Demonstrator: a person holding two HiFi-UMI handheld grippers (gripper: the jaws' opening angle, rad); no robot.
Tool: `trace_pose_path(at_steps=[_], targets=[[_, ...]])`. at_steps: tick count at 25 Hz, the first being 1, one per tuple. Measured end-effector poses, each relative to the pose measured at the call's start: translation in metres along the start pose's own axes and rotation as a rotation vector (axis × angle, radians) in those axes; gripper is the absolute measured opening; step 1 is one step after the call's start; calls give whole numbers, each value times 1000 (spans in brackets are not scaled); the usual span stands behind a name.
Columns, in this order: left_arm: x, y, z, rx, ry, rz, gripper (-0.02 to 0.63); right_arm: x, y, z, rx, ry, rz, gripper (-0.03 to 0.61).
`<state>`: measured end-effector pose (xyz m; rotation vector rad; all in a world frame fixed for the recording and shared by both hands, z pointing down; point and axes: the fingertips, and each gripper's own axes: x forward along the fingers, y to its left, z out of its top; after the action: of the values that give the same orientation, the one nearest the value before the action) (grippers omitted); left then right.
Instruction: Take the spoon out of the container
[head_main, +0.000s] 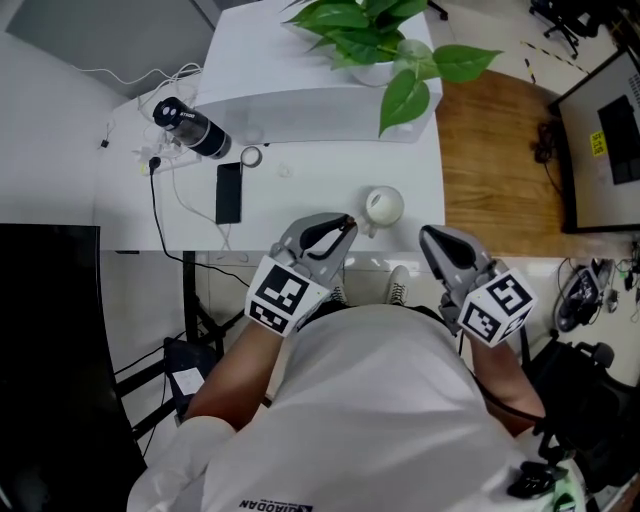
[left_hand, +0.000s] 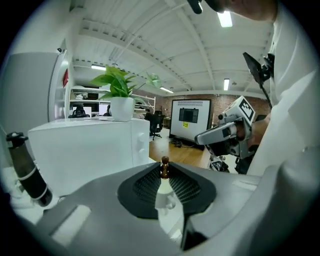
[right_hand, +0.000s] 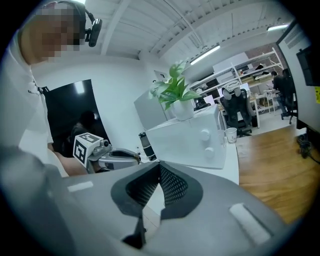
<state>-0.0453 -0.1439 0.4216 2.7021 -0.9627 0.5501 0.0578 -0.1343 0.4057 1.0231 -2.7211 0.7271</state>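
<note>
Just ahead of left hand-held gripper (head_main: 348, 222), spoon (left_hand: 164, 169) upright in container (head_main: 396, 212)

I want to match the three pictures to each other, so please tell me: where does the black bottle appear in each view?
Head view: black bottle in the upper left, in front of the white box.
Left gripper view: black bottle at the far left edge, left of the white box.
Right gripper view: black bottle small, just left of centre, beside the white box.
Shared landmark: the potted plant on the white box.

Bright ceiling light, fisheye-warped edges
</note>
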Motion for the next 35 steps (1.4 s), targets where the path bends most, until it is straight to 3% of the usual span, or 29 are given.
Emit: trace_pose_path(at_steps=[10, 21, 35], targets=[[-30, 15, 8, -199, -125, -2, 54, 5, 1, 4, -15, -5, 0, 6], [-29, 13, 11, -199, -142, -38, 54, 6, -1, 5, -4, -12, -38, 6], [-55, 20, 7, -169, -165, -163, 54, 0, 33, -7, 33, -70, -197, 6]])
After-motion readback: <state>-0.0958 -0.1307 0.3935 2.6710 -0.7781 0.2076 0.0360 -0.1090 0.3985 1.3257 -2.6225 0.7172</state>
